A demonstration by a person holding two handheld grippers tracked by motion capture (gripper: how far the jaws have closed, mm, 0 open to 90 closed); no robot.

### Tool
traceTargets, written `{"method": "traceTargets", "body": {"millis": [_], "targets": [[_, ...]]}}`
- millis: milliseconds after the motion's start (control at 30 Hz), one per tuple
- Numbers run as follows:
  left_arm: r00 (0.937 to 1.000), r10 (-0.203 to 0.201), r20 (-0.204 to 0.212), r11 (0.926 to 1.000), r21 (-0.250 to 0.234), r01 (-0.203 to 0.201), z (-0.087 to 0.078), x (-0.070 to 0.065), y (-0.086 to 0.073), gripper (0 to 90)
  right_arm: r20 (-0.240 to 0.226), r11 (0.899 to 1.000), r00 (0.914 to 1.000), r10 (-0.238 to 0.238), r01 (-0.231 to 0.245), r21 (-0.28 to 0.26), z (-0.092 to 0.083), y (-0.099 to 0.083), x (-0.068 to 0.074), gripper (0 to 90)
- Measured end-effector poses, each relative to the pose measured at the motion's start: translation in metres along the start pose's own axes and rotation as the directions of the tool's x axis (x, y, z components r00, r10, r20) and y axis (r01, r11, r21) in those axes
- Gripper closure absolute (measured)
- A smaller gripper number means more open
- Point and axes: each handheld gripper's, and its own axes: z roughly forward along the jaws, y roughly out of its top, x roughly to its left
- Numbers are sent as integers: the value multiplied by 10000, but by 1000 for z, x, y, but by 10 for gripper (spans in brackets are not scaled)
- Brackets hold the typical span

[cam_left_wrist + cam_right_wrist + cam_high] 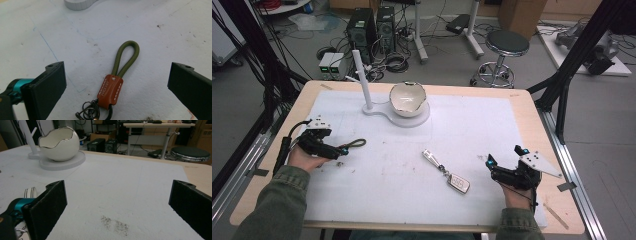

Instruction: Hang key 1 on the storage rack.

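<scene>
Keychain strap (117, 82) — olive cord loop with a brown leather tab — lies flat on the bench (492, 125) between your left tongs (343, 151), whose jaws stand wide apart, gripping nothing. Your right tongs (504, 156) also gape wide and empty, just right of the car key fob (458, 183).
</scene>
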Motion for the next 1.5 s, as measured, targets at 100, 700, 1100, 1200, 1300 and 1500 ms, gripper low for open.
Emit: {"method": "traceTargets", "body": {"millis": [100,700,1100,1200,1300,1500], "targets": [[9999,35,100,9992,390,-39,3,2,-2,24,-19,10000,10000,-15,15,-15,0,0,0,5],[9988,418,270,9902,1320,-450,7,2,-5,300,28,10000,10000,-27,28,-16,0,0,0,5],[9992,250,321,9886,1479,-295,11,5,-7,391,155,9999,9999,-20,21,-103,-1,0,-1,5],[9989,246,393,9877,1533,-303,11,6,-8,430,189,9999,9998,44,-42,-114,-1,0,-1,5],[9990,242,381,9863,1623,-301,14,7,-9,471,201,9999,9998,-28,31,-127,-1,0,-1,5],[9985,394,393,9859,1610,-452,15,4,-9,562,219,9999,9998,-34,37,-117,-1,0,-1,5]]}}
